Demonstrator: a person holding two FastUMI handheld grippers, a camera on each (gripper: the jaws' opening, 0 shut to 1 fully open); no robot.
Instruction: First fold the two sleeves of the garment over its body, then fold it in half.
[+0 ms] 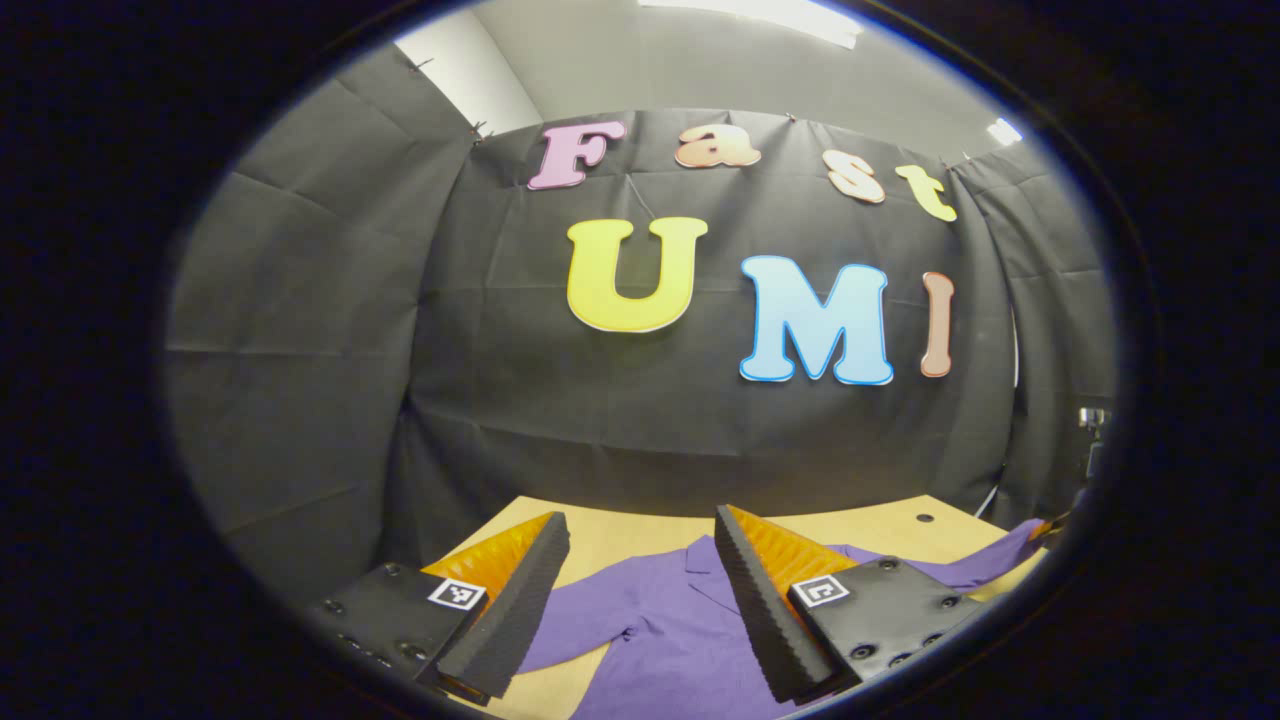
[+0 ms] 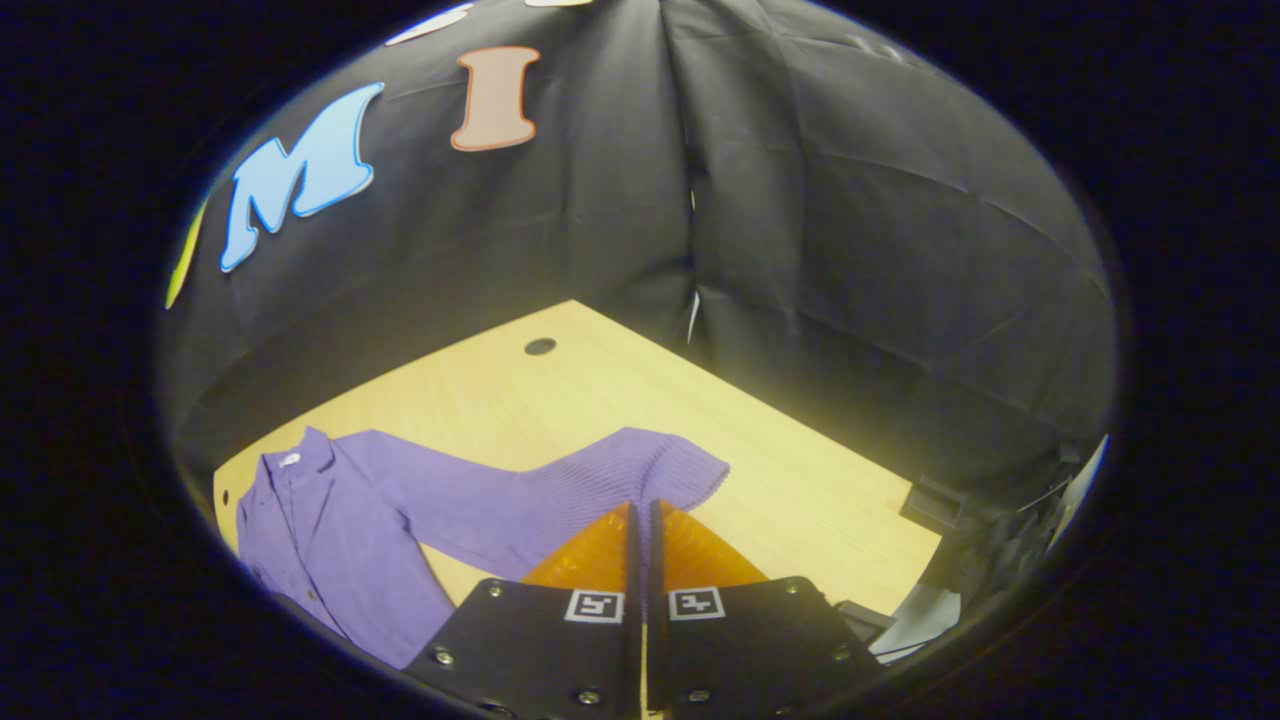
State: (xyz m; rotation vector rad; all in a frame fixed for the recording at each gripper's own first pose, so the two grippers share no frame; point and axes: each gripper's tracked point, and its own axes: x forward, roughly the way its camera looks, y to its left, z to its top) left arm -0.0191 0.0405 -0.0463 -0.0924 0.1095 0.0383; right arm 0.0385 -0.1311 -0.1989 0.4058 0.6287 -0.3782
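- Shirt (image 2: 340,520) lies flat on the worktop (image 2: 600,400), collar (image 2: 300,462) toward the back wall, both sleeves out to the sides. Nothing folded yet, by the look of it.
- Right hand-held gripper (image 2: 641,525): jaws clenched with almost no gap, tips right at the cuff end of the right sleeve (image 2: 560,490). Purple shows just past the tips, but I can't tell whether any cloth is actually pinched or the tips are just sitting above it.
- Left hand-held gripper (image 1: 640,570): released, jaws wide apart, held up above the shirt's chest and collar area, touching nothing. Left sleeve (image 1: 570,625) runs out under its left finger.
- Risk 1: if the right grip only has the cuff's edge, or nothing, the sleeve drops mid-swing and lands bunched instead of across the body.
- Risk 2: ribbed knit looks stretchy and limp. Pulling the cuff across could drag the whole shirt sideways, as nothing is pinning the body.
- Risk 3: shirt's lower part sits below both views, near the front edge of the worktop as far as I can judge. Dragging toward the person could slide it off.
- Risk 4: left hand-held gripper sits over the landing zone. Sleeve swinging in could drape on its fingers.
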